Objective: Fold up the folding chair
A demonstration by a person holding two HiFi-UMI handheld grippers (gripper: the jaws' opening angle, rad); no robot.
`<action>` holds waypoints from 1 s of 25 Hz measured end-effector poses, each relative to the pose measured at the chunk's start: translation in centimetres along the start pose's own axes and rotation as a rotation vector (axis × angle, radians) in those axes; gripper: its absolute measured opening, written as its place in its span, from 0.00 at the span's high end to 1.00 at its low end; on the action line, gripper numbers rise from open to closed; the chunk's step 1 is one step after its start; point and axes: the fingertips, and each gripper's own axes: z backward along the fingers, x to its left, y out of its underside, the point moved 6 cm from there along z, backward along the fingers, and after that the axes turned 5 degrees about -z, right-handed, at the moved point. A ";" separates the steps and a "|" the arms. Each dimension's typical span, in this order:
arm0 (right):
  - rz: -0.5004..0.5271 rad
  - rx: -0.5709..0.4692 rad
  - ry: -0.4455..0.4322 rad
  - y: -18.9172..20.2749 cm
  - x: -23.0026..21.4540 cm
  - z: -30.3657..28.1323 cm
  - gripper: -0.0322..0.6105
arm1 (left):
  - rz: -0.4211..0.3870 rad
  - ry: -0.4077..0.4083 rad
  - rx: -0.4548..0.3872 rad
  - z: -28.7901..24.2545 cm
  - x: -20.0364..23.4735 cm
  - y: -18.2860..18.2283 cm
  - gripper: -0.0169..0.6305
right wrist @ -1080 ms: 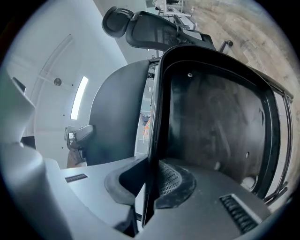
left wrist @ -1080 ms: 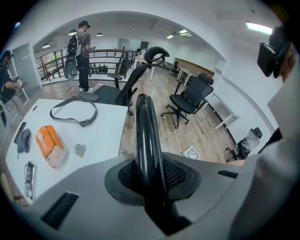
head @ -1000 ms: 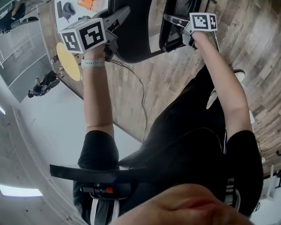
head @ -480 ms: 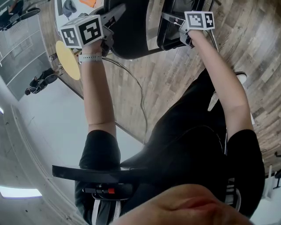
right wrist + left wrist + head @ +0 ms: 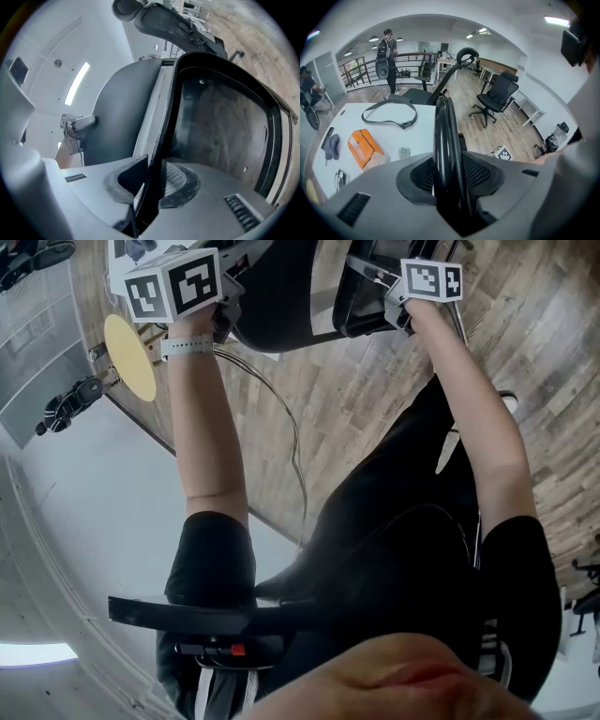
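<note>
The right gripper (image 5: 152,185) is clamped almost closed on a thin black edge of the folding chair (image 5: 220,122), with its ribbed pads pressing that edge from both sides. The left gripper (image 5: 449,176) has just been opening. The chair's thick, rounded black rim (image 5: 447,126) stands upright between its jaws, and a sliver of light shows between the rim and the left pad, so the pads do not pinch it.

In the head view both arms reach forward. The left gripper (image 5: 246,261) and right gripper (image 5: 361,273) meet the chair (image 5: 277,306) at the picture's top edge, over a wood plank floor (image 5: 375,399). Bare planks lie between the chair and the person's legs, crossed only by a thin cable (image 5: 292,442). A flat yellow disc (image 5: 129,357) sits at the plank floor's left edge, where a pale floor begins.

In the right gripper view the held part is a glossy black frame with rounded corners around a dull dark panel. Beside it curves a smooth grey shell (image 5: 124,112).

Beyond the rim in the left gripper view is a white table (image 5: 417,136). An orange packet (image 5: 365,147) lies toward its near left, and a looped grey strap (image 5: 389,115) lies toward its far edge. Past the table's right edge stands a black office chair (image 5: 497,93), with open planks around it.
</note>
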 end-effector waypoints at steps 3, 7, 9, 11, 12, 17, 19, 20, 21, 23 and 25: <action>0.080 -0.015 0.034 -0.2 0.2 0.6 0.69 | 0.012 -0.037 -0.117 1.5 0.4 -0.4 0.64; 0.295 -0.060 0.167 -1.3 1.2 3.8 0.60 | -0.001 -0.177 -0.310 6.1 0.2 0.2 0.62; 0.430 -0.102 0.219 -2.2 3.1 6.6 0.60 | -0.005 -0.257 -0.433 8.7 -1.0 1.4 0.62; 0.553 -0.132 0.230 -2.5 5.8 9.8 0.60 | 0.004 -0.298 -0.542 10.3 -3.3 3.0 0.62; 0.609 -0.138 0.224 -2.4 7.3 11.4 0.60 | 0.010 -0.295 -0.579 10.5 -4.8 3.9 0.62; 0.845 -0.082 0.167 1.8 14.3 18.3 0.60 | -0.032 -0.144 -0.616 8.2 -15.1 8.8 0.62; 0.934 -0.023 0.141 4.5 17.3 20.8 0.60 | -0.049 -0.074 -0.623 7.8 -19.8 10.5 0.62; 0.977 0.003 0.133 5.6 18.8 22.0 0.60 | -0.046 -0.048 -0.638 7.9 -22.0 11.0 0.62; 1.016 0.021 0.128 6.4 20.5 23.3 0.60 | -0.039 -0.027 -0.656 8.2 -24.0 11.3 0.62; 1.070 0.044 0.116 7.8 23.8 25.9 0.60 | -0.028 0.004 -0.690 9.1 -27.6 11.6 0.63; 1.095 0.059 0.088 9.6 27.2 28.0 0.60 | -0.040 0.021 -0.726 10.5 -30.5 12.2 0.67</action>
